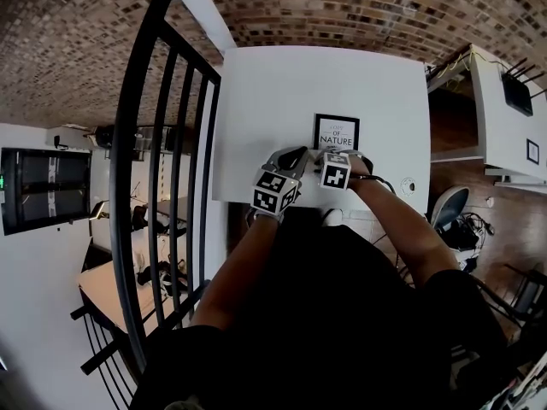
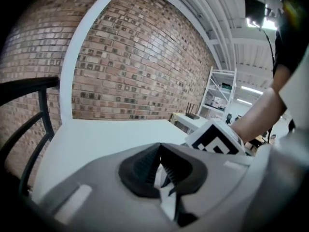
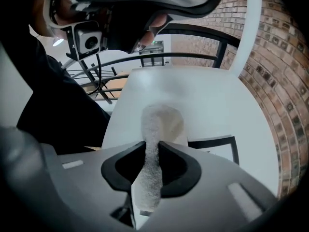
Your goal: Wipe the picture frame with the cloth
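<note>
the only words i can read are on the print in the picture frame (image 1: 336, 132) on the white table (image 1: 282, 92): "of", and under it "nature", in dark capitals. a smaller line above them is too tiny to read.

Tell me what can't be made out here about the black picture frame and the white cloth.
The black-rimmed picture frame: in the head view, the right gripper hides its near edge, and the small print is too small to read.
The white fluffy cloth: in the head view, hidden behind the left gripper and right gripper.
Whether cloth touches frame: in the right gripper view, the gripper body covers where they meet.
</note>
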